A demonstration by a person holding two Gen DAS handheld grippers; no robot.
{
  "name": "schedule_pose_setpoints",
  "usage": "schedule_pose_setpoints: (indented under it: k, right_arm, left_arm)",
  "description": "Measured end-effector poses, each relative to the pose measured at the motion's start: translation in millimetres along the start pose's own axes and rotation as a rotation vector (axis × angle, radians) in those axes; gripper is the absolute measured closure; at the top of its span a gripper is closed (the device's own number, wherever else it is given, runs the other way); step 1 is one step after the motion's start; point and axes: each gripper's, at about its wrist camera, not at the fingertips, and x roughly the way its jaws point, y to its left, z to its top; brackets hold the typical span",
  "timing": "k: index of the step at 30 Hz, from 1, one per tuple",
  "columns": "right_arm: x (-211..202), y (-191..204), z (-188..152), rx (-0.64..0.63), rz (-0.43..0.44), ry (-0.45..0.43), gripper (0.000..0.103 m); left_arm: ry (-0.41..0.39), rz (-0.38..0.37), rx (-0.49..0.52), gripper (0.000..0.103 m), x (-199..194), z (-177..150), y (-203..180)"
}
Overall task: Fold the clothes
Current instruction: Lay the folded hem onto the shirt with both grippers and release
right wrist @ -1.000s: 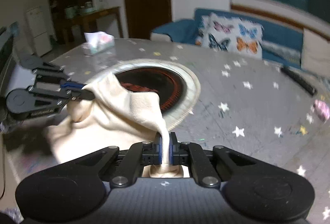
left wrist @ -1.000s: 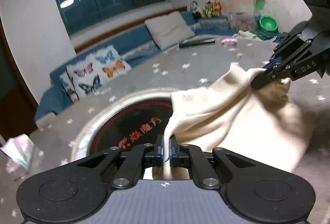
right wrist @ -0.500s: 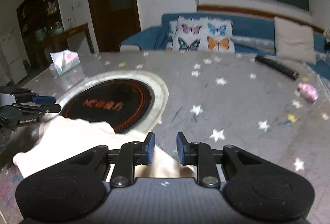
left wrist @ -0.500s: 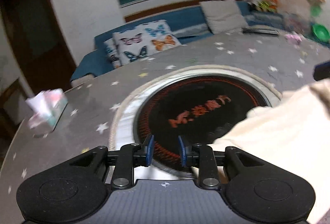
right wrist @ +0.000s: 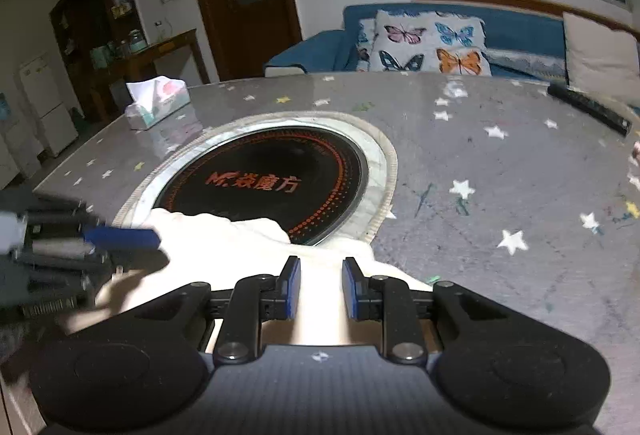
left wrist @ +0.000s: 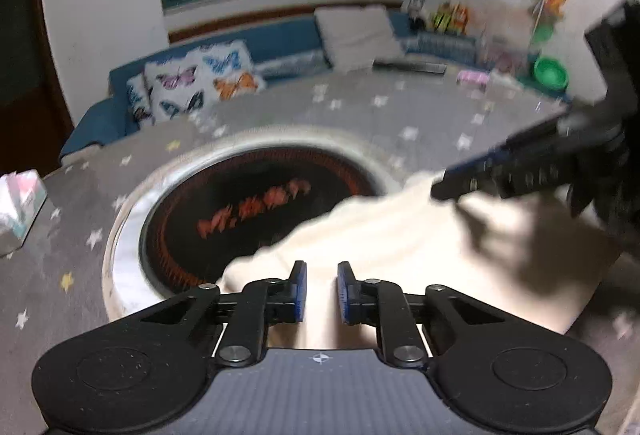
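A: Left tool [left wrist: 321,289]?
B: Jaws closing, a narrow gap, cream cloth [left wrist: 400,235] under them, nothing pinched.
A: Cloth?
B: Flat on the tabletop [right wrist: 480,163], far edge overlapping the round black cooktop [right wrist: 260,179].
A: Right tool [right wrist: 319,289]?
B: Parted slightly, gripping nothing, over the cloth.

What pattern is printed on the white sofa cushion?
Colourful butterflies on the cushion, clearest in the right wrist view.
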Motion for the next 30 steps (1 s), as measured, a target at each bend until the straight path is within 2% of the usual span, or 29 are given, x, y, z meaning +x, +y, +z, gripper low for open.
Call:
schedule_pose_setpoints:
  k: [5,12,15,19,22,26,30]
  right_arm:
    - [-0.1,14.3,1.8,-0.056,-0.030,-0.023,0.079]
    - [16.1,38.7,3.5,-0.138,-0.076,-0.010,0.078]
    - [19.0,43.6,9.6,-0.126,-0.053,-0.009,0.078]
    - [35.4,46.1,9.4,-0.134,-0.072,0.013,0.078]
    - [24.8,48.2,13.0,-0.120,-0.051,-0.011,0.078]
    - [11.4,65.9,6.0,-0.207,-0.013,-0.017,0.078]
    - [8.8,87.9,-8.9,-0.289,0.000,-0.014,0.076]
  left_arm:
    - [0.004,0.006,-0.033,0.088,-9.8,-15.6,10.1]
    - [-0.011,0.005,-0.038,0.088,-22.2,-25.8,10.4]
    - [-0.013,0.002,-0.049,0.087,-25.7,-28.2,11.8]
    - [-0.017,0.005,-0.057,0.087,-29.2,-30.7,11.9]
    - [-0.018,0.007,-0.068,0.085,-32.5,-32.5,14.7]
    - [-0.022,0.016,-0.096,0.085,-37.4,-34.6,22.0]
    - [-0.015,0.063,-0.130,0.085,-42.2,-36.9,35.0]
